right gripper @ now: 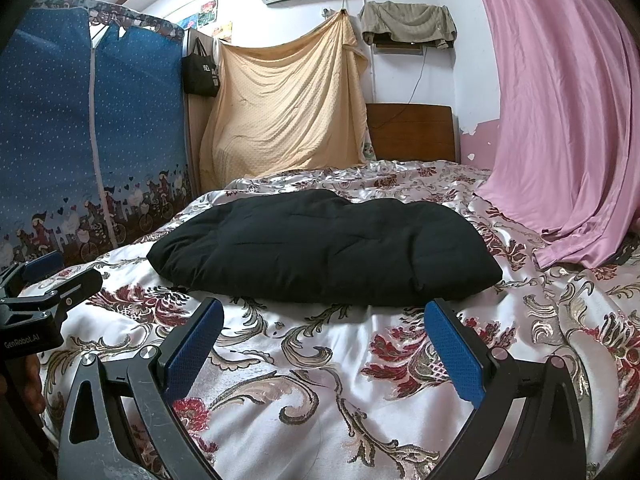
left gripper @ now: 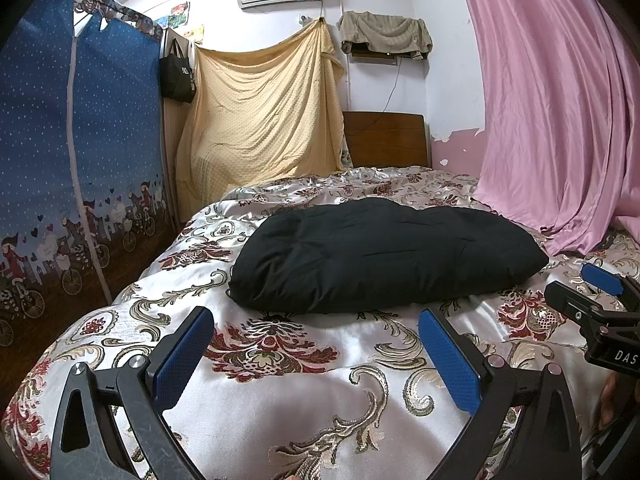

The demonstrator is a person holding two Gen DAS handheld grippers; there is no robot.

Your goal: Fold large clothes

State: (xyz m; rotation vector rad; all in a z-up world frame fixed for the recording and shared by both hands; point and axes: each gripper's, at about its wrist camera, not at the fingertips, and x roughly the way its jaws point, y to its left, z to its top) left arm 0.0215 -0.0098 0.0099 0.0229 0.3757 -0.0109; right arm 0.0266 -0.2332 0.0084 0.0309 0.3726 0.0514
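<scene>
A black padded garment [left gripper: 380, 256] lies folded into a thick bundle in the middle of the bed; it also shows in the right wrist view [right gripper: 324, 252]. My left gripper [left gripper: 316, 344] is open and empty, held just above the bedspread in front of the bundle's near edge. My right gripper [right gripper: 324, 336] is open and empty, also in front of the bundle, a little apart from it. The right gripper [left gripper: 600, 296] shows at the right edge of the left wrist view, and the left gripper [right gripper: 44, 280] at the left edge of the right wrist view.
The bed carries a shiny white bedspread [left gripper: 304, 392] with red and gold floral pattern. A blue fabric wardrobe [left gripper: 76, 152] stands on the left. A yellow sheet [left gripper: 260, 116] hangs behind, next to a wooden headboard [left gripper: 386, 140]. A pink curtain [left gripper: 552, 112] drapes onto the bed's right side.
</scene>
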